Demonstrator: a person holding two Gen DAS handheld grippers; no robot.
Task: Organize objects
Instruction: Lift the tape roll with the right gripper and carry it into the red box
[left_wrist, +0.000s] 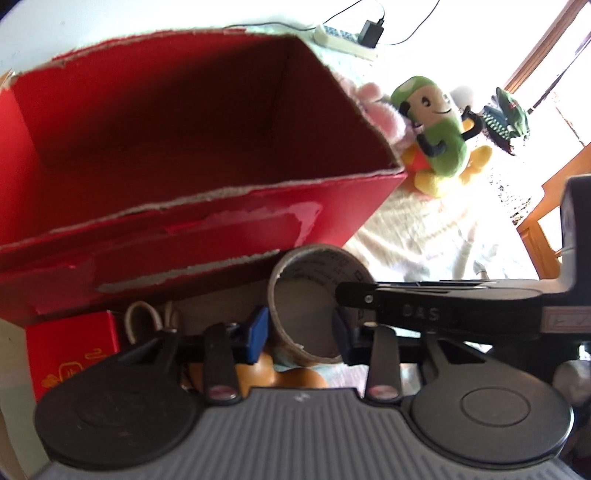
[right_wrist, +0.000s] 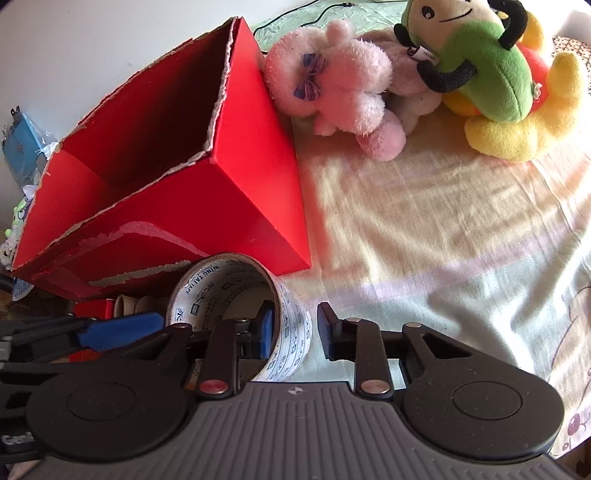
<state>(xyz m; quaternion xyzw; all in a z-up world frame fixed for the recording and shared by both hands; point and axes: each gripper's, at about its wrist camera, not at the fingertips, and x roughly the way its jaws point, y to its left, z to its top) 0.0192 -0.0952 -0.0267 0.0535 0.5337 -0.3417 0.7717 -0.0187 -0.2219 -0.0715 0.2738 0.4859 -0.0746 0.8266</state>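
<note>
while the tape roll (left_wrist: 314, 306) stands on edge just before the red box (left_wrist: 166, 147), the left gripper (left_wrist: 300, 334) spans it outside, the right gripper (right_wrist: 295, 330) pinches its wall.

Both tongs (left_wrist: 299, 334) (right_wrist: 295, 330): black linkage arms, blue pads (left_wrist: 258, 332), grey ribbed base, 2 round black discs.

Roll of tape (right_wrist: 236, 317), printed white liner, standing on edge just before the open red box (right_wrist: 177, 192). Gripped from both sides — off the bedsheet's edges.
</note>
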